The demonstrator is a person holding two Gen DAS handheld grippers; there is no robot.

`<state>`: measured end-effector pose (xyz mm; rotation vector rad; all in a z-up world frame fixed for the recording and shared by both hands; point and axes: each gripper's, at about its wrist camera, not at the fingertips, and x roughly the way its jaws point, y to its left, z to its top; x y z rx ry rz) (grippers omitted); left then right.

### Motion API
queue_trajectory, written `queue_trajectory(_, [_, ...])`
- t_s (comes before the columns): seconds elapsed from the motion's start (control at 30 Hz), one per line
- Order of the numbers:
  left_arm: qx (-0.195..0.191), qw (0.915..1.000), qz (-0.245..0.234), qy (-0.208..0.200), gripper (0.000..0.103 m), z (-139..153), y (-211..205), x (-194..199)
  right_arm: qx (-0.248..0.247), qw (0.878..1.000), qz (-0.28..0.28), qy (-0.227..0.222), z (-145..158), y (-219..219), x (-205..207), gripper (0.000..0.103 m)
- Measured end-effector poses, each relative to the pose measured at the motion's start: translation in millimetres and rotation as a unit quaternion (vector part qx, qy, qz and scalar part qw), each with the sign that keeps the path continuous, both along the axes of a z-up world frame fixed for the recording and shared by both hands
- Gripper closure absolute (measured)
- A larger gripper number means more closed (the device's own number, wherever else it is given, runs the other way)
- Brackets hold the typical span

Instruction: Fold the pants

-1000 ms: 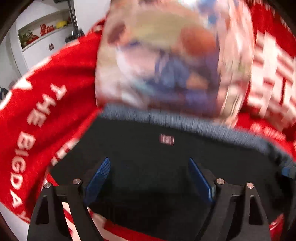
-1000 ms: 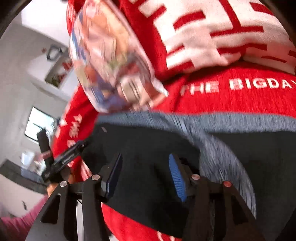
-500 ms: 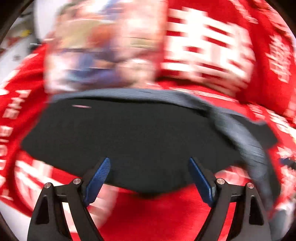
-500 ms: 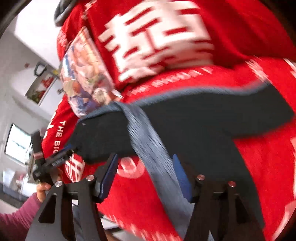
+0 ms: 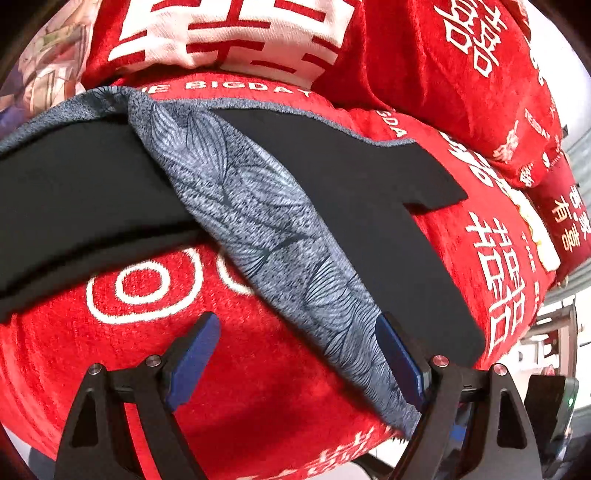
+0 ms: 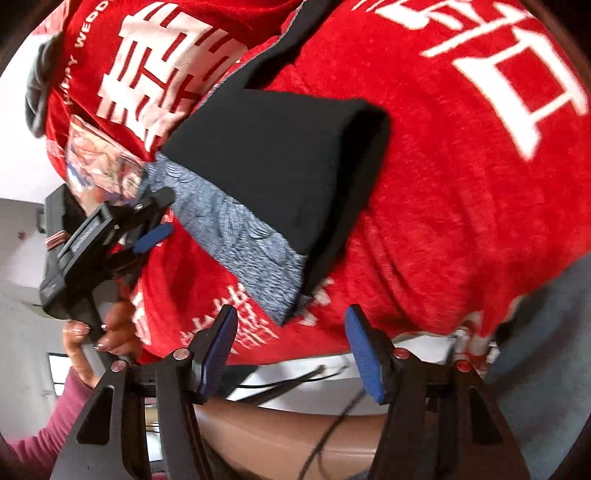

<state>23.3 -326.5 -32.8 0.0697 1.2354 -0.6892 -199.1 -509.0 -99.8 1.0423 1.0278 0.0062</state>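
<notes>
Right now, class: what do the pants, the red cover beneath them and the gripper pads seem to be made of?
Pants: matte black fabric, apparently a soft knit; the turned-over grey lining shows a heathered, leaf-printed weave.
Red cover: plush, towel-like pile with fuzzy nap and white lettering.
Gripper pads: blue, ribbed, probably rubber or plastic, on black rigid arms.

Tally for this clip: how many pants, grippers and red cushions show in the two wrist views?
Pants: 1, black with a grey patterned band
Grippers: 2, left gripper and right gripper, both open
Red cushions: 2, one with white characters, one behind it
Total: 5
</notes>
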Motion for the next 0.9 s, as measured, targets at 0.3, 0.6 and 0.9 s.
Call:
queue_trajectory(0.3, [0.009,0.9999,0.005,-0.011,0.023,-5.1,-15.2,1.6,0.036,0.999,0.01,-0.026,-7.6,4.1,18.1,0.09])
queue_trajectory(0.6, [-0.039,0.9985,-0.003,-0.04,0.047,39.5,-40.0,24.5,-0.022,0.992,-0.025,-0.123,61.0,-63.1,38.5,0.091])
queue_trajectory(0.9, [-0.009,0.9944,0.014,-0.105,0.047,51.9,-103.8,110.5,-0.132,0.983,-0.027,-0.127,109.9,-163.1,176.2,0.092])
